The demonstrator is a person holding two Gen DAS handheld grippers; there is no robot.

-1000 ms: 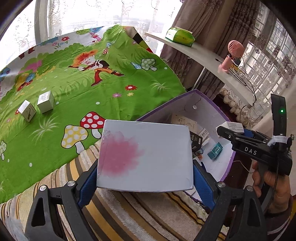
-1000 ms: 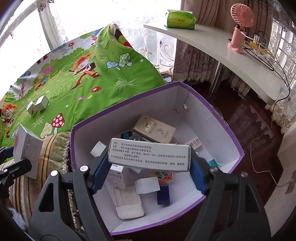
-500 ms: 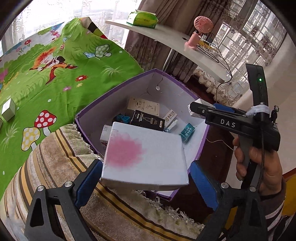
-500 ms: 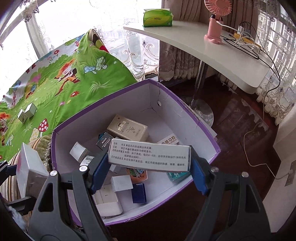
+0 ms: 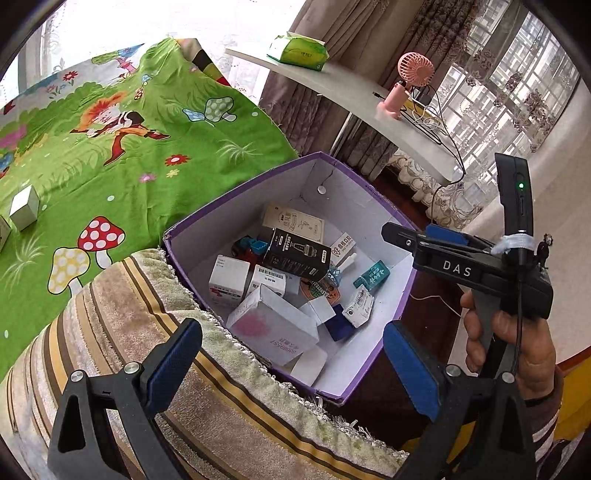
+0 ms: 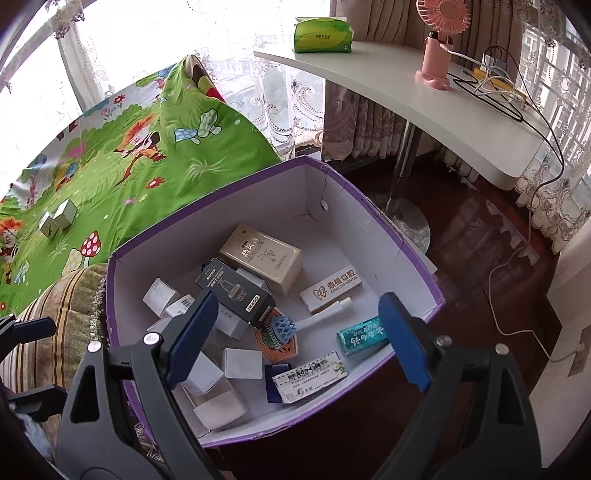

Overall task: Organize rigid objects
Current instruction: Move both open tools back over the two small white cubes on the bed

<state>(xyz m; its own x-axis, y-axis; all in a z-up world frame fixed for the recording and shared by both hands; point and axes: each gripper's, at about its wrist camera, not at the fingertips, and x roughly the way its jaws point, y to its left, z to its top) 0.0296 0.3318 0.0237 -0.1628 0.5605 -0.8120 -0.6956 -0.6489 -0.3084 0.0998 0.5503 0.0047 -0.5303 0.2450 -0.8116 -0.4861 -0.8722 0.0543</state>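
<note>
A purple cardboard box (image 5: 236, 192) (image 6: 207, 199) with white inner walls holds several small packages. My left gripper (image 5: 291, 343) hangs open over its near edge, with nothing between its blue pads. Below it, inside the purple box, lies a white box with a pink blot (image 5: 271, 328). My right gripper (image 6: 297, 306) hovers over the same container; its jaws are opening and hold nothing. A long white box with printed text (image 6: 310, 376) rests near the front wall. Two small white cubes (image 6: 61, 218) (image 5: 24, 206) sit apart on the green sheet.
A striped fringed blanket (image 5: 184, 387) borders the purple box on the left, beside the green cartoon sheet (image 5: 129, 155). A hand (image 5: 509, 332) grips the right tool's handle. Behind stands a white desk (image 6: 424, 96) with a pink fan (image 6: 439, 44), a tissue pack (image 6: 321, 35) and cables. Dark floor (image 6: 480, 258) lies to the right.
Both grippers opened wider and let go of their boxes, which dropped into the purple box. The left gripper swung from the green sheet towards the purple box.
</note>
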